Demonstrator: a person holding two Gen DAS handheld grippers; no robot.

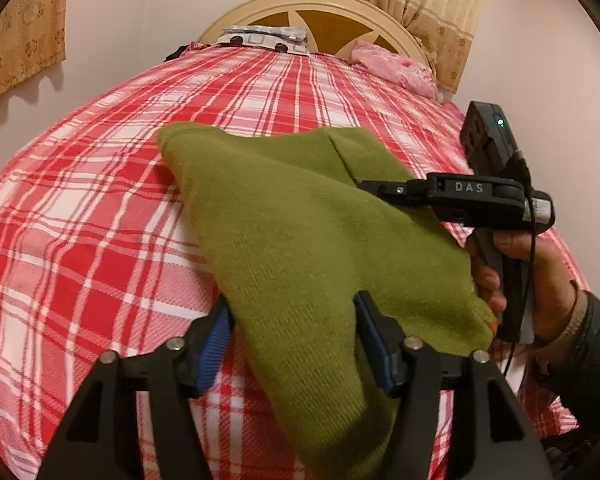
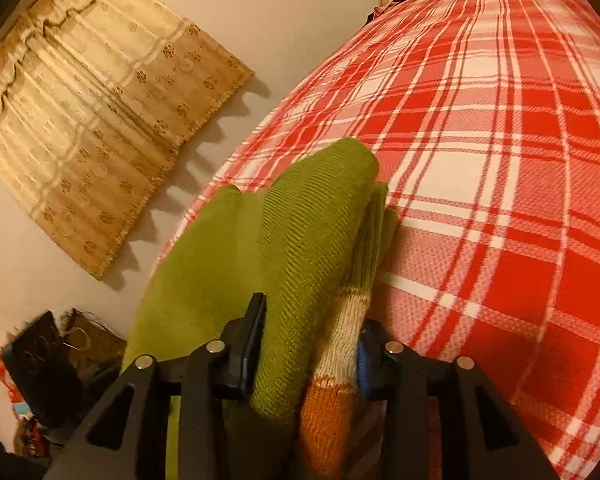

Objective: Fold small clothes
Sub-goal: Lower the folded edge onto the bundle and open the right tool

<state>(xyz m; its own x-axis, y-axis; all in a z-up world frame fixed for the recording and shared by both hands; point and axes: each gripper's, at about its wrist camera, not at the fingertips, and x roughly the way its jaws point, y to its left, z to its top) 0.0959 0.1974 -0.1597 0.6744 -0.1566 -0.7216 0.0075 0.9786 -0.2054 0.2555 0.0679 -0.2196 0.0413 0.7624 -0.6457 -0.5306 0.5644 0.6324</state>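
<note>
Your bed [image 1: 112, 208] wears a red-and-white plaid cover; the green knit garment [image 1: 284, 216] lies on it, a pink pillow [image 1: 396, 68] and perhaps a grey packet [image 1: 266, 38] by the headboard

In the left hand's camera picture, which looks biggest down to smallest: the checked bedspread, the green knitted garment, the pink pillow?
1. Checked bedspread
2. Green knitted garment, though it lies nearest the camera, which enlarges it
3. Pink pillow, far back by the headboard, so its real size is unsure

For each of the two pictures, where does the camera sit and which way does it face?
Left wrist: on the left gripper, facing up the bed to the headboard; right gripper and hand show.
Right wrist: on the right gripper, facing the curtain.
Both share the green garment and bed.
</note>
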